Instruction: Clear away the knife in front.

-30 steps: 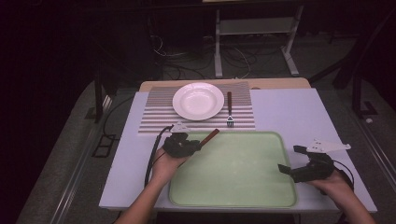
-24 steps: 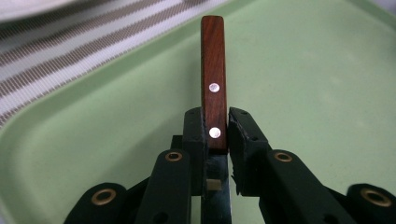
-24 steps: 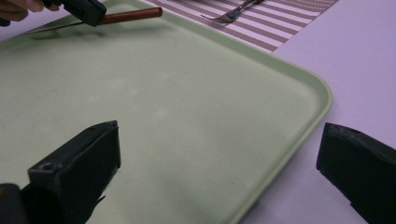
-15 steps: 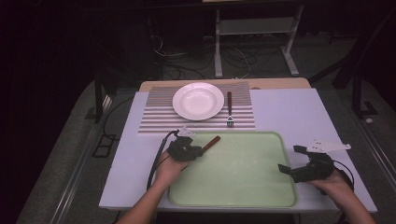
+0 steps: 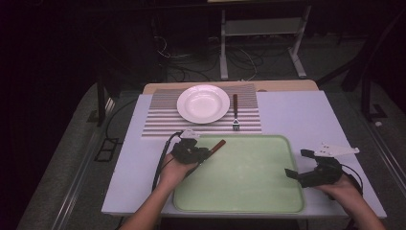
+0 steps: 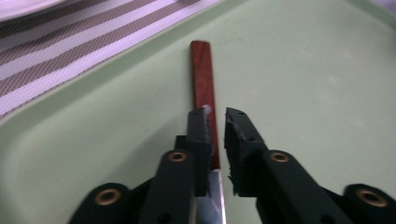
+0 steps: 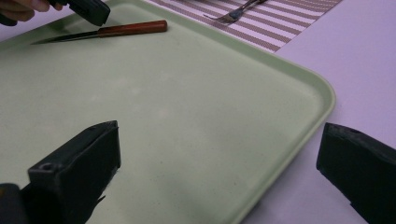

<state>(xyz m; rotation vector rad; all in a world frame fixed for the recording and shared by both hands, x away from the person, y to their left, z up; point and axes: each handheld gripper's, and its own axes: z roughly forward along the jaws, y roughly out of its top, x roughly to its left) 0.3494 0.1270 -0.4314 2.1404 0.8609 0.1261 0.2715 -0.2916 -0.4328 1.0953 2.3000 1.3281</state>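
The left gripper (image 5: 200,154) is seen at the near left corner region of the green tray (image 5: 268,201), with its jaws brought nearly together around a knife (image 6: 204,88); the jaws have just been closing, and in the left gripper view the knife is seen between them, at the point where the wooden handle meets the steel blade. The left pad lies against the handle, while a narrow gap is left beside the right pad, so whether the pinch is firm cannot be told. The knife's long axis is set along the gripper's own line: the reddish-brown handle is pointed away from the gripper, toward the far right of the scene, and the blade is directed back under the jaws, toward the near left. In the right gripper view the knife is seen low over the tray floor, just inside the far left rim.

The right gripper (image 5: 299,165) is held at the tray's right edge, well apart from the knife, with its jaws spread wide and nothing between them; the tray's rim passes between them.

Beyond the tray, a striped placemat (image 5: 158,122) is laid on the table (image 5: 297,110), and on it a white plate (image 5: 203,103) and a fork (image 5: 235,115) are set side by side.
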